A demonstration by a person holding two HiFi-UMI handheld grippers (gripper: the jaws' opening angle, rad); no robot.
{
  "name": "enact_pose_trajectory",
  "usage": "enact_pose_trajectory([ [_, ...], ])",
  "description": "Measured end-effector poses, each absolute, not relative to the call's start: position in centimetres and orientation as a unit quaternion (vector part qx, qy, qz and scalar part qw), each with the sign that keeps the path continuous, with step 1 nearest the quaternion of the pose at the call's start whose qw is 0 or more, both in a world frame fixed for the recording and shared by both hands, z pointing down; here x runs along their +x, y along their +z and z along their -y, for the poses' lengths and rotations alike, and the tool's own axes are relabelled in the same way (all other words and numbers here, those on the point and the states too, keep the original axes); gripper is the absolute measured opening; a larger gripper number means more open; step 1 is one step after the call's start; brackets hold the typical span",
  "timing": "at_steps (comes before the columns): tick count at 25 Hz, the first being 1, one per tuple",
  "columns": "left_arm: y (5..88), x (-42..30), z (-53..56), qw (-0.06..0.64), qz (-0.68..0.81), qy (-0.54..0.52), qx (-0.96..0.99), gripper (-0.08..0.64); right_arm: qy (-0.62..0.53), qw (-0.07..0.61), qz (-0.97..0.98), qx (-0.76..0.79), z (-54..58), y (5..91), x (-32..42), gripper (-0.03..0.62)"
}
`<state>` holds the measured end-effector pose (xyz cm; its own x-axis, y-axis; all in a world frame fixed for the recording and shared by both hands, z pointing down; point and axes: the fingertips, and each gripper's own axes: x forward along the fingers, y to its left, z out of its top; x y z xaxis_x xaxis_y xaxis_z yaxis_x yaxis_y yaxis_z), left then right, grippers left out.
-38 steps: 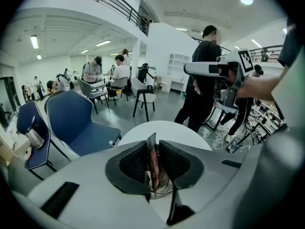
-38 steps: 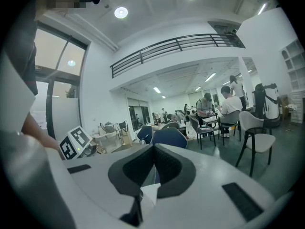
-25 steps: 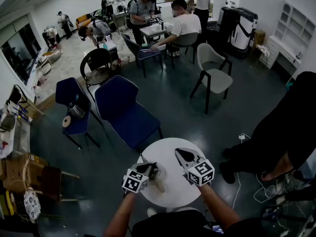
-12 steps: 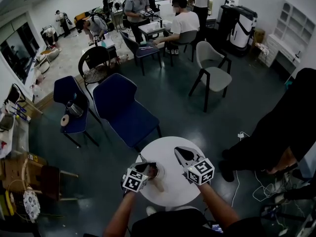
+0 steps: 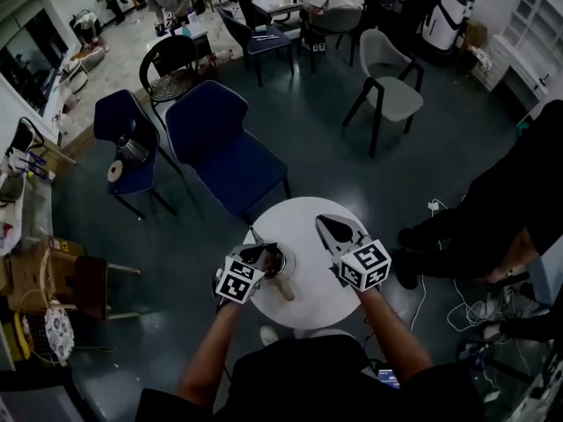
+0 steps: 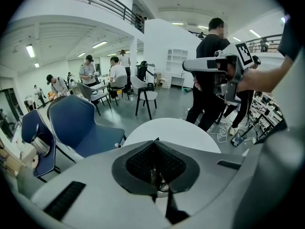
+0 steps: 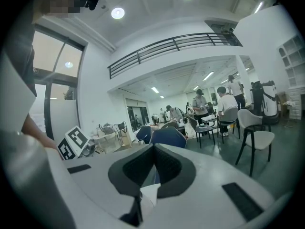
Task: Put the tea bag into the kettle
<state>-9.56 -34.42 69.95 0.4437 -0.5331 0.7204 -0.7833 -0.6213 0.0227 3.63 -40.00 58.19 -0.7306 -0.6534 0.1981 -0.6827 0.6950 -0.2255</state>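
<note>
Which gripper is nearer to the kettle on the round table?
Left. The left gripper hangs right over the kettle; the right gripper, holding the tea bag, is off to its right.

**No Readable Writing**

No word, brand or number could be read in any view. The left marker cube (image 5: 236, 281) on the left gripper (image 5: 268, 255) and the right marker cube (image 5: 365, 265) on the right gripper (image 5: 331, 225) bore only black-and-white square patterns. Everything farther off was too small and dim to read.
</note>
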Motion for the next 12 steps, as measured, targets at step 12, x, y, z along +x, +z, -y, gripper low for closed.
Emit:
enact_pose_trajectory([
  [12, 70.7, -7.6, 32.8, 0.100, 0.364, 0.413, 0.829, 0.017, 0.144, 0.051, 0.919, 0.365, 39.8, 58.2, 3.7, 0.018],
])
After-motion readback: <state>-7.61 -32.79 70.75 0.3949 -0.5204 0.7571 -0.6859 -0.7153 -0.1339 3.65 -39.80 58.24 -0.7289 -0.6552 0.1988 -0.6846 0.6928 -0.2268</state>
